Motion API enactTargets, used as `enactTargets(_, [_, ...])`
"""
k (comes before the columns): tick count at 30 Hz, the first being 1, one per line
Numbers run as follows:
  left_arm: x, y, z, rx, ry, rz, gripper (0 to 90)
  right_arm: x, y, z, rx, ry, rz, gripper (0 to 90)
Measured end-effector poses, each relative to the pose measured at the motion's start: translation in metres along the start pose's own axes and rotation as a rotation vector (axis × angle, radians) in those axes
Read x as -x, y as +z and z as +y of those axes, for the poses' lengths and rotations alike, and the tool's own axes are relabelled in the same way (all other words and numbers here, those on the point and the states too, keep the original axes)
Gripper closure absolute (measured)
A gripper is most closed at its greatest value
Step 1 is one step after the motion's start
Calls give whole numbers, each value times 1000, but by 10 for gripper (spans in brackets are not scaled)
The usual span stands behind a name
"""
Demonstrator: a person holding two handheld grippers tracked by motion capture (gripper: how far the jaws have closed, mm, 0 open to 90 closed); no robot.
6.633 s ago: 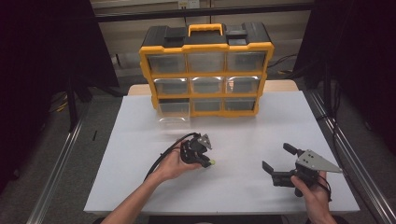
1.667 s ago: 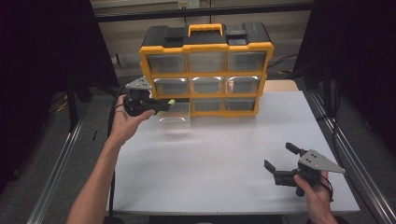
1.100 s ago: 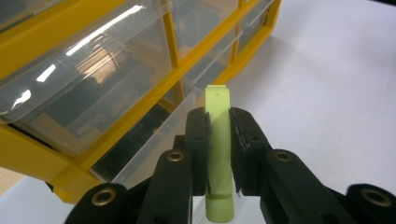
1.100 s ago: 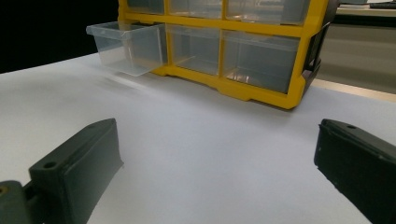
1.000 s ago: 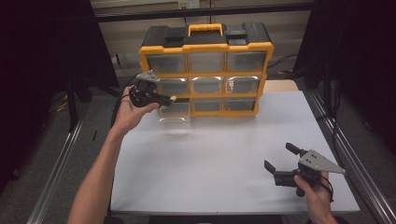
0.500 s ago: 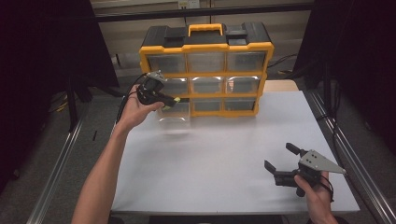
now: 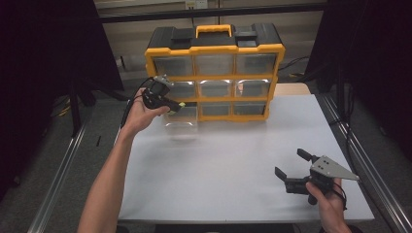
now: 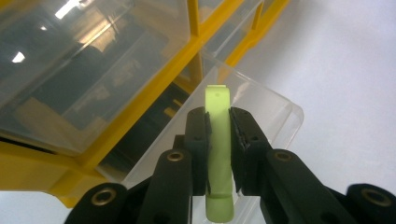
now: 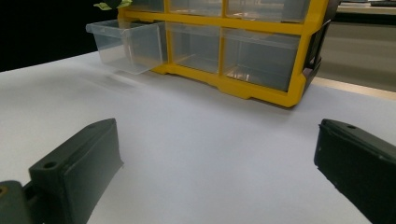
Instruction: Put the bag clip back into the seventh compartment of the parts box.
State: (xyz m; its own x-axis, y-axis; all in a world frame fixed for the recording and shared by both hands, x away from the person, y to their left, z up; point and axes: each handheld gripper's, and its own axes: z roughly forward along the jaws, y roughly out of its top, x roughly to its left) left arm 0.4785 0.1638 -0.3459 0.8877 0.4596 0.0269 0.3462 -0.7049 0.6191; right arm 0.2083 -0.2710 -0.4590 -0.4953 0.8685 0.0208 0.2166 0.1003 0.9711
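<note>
My right gripper [image 7: 290,171] low over the near table [image 7: 228,160], jaws apart and empty, my left gripper [image 8: 218,135] clamped on a green strip [image 8: 218,154], above the pulled-out clear drawer [image 7: 180,119] of the yellow organizer [image 7: 214,73].

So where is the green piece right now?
The green piece is clamped in the left tool, held just over the open clear drawer at the organizer's bottom-left corner, at the left in the high view.
</note>
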Motion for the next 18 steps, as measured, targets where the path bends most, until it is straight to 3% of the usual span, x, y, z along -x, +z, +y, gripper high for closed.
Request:
enactTargets(1, [1, 2, -1, 19, -24, 0, 783, 0, 0, 0, -1, 2, -1, 2])
enactTargets(4, [1, 5, -2, 26, -43, -4, 783, 0, 0, 0, -3, 5, 1, 2])
enactTargets(5, [0, 5, -2, -1, -9, -11, 783, 0, 0, 0, -4, 5, -1, 1])
enactTargets(6, [0, 7, -3, -6, -8, -17, 784, 1, 0, 0, -3, 5, -2, 2])
enactTargets(7, [2, 10, -3, 20, -45, -13, 783, 1, 0, 0, -3, 3, -2, 1])
enactTargets(9, [4, 13, -3, 10, -50, -9, 783, 1, 0, 0, -1, 9, -3, 2])
enactTargets(13, [3, 15, -4, 8, -42, -14, 783, 1, 0, 0, -3, 5, -1, 2])
enactTargets(14, [0, 14, -4, -24, -12, -22, 783, 0, 0, 0, -4, 9, -3, 2])
enactTargets(15, [3, 17, -5, -4, -48, -19, 783, 1, 0, 0, -2, 8, -3, 1])
enactTargets(16, [2, 19, -6, -24, -29, -19, 784, 1, 0, 0, -1, 6, -1, 2])
enactTargets(18, [1, 22, -7, -27, -32, -22, 783, 1, 0, 0, -2, 8, -2, 2])
